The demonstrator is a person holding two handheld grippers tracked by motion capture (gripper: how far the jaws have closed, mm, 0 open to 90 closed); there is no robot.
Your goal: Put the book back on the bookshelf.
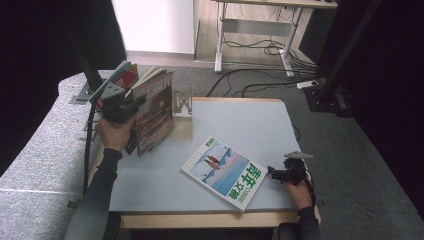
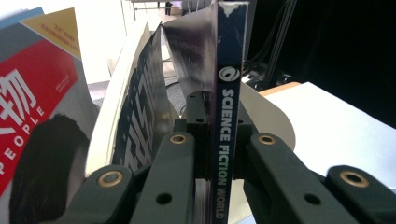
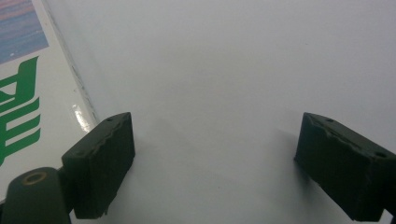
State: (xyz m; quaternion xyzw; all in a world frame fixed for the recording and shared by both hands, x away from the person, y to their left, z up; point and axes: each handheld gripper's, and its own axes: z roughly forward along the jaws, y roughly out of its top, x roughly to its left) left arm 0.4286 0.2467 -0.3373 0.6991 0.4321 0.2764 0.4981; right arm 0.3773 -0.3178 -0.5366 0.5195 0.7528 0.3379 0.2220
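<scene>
The Science Fiction World magazine (image 2: pixel 228 121), upright at the worktop's (image 1: pixel 250 125) ten o'clock corner, is clenched by its spine in the left hand-held gripper (image 1: pixel 120 107), seemingly for shelving against the bookend (image 1: pixel 182 117), while the right hand-held gripper (image 3: pixel 212 154) rests released.

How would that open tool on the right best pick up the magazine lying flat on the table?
Probably by the magazine's near right edge, beside the open right tool. It lies flat, so one jaw must slip under that thin edge, coming in level from the right.
</scene>
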